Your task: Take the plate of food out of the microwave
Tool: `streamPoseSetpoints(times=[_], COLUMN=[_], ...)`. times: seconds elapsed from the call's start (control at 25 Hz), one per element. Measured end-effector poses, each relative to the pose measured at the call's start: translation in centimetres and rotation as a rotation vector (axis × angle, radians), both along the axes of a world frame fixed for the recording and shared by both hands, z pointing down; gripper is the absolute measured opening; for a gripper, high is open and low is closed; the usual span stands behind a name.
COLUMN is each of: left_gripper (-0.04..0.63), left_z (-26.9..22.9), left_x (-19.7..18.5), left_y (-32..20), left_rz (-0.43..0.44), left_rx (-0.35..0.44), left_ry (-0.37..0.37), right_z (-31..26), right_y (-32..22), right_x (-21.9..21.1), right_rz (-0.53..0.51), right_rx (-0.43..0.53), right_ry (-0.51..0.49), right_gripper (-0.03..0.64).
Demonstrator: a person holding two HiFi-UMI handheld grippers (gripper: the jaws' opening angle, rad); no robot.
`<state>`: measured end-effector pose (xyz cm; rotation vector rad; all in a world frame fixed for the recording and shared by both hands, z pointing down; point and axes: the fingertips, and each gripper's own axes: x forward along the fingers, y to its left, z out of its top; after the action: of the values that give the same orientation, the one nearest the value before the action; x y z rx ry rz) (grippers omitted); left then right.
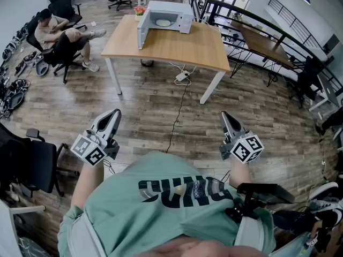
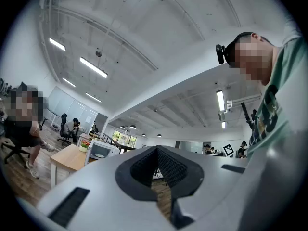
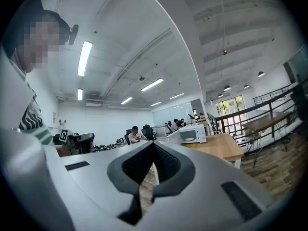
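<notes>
1. Head view: the left tongs [image 1: 113,116] and the right tongs [image 1: 227,119] are held low in front of the person's chest, each with its jaws together and nothing in them. The microwave [image 1: 170,15] stands well away at the far edge of the bench [image 1: 166,47] with its door [image 1: 142,32] swung open. The plate [image 1: 163,22] lies inside it, and the food is too small to make out. The step in hand looks like the approach: walk up square to the open front and step clear of the cable [image 1: 179,106] on the floor. Counted here are two tongs, one microwave, one plate, one bench under them and one pot of flowers [image 1: 139,9]
2. Left gripper view: the pads of the left tongs [image 2: 156,150] meet with nothing between them, and the microwave [image 2: 99,150] shows small and far off to their left. These tongs would do best to spread only once they are close to the oven's mouth. One microwave shows here
3. Right gripper view: the right tongs [image 3: 154,146] are also pressed together and hold nothing. The microwave [image 3: 192,132] sits beyond them with the plate [image 3: 189,139] visible inside. When there, take the near rim and draw the plate out level so that nothing slides off. One microwave and one plate show here
</notes>
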<state>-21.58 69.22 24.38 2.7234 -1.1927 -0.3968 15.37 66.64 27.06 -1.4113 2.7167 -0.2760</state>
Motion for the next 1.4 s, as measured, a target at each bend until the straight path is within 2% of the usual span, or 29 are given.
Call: streamPoseSetpoints(times=[0.48,0.68,1.0,1.4], left_gripper=[-0.003,-0.003,-0.003,-0.003], left_z=[-0.3,-0.6,-1.1,-0.4], left_x=[1.4,2.8,7.4,14.8], left_y=[-0.8,-1.3,-2.2,-1.2], left_rz=[0.006,0.008,0.017,0.013], left_rx=[0.002,0.004,0.005,-0.031], left_ry=[-0.010,-0.022,-0.042,-0.080], right_z=[-0.2,-0.3,-0.5,1.9], right_y=[-0.8,-1.1,-1.3,-0.7], right_x=[1.0,2.0,6.5,12.5], right_rz=[-0.008,-0.025,-0.013,-0.071], right_rx=[0.000,-0.006,-0.006,-0.020], right_ry=[-0.015,-0.067,-0.080,-0.103], right_gripper=[-0.003,-0.003,-0.003,-0.003])
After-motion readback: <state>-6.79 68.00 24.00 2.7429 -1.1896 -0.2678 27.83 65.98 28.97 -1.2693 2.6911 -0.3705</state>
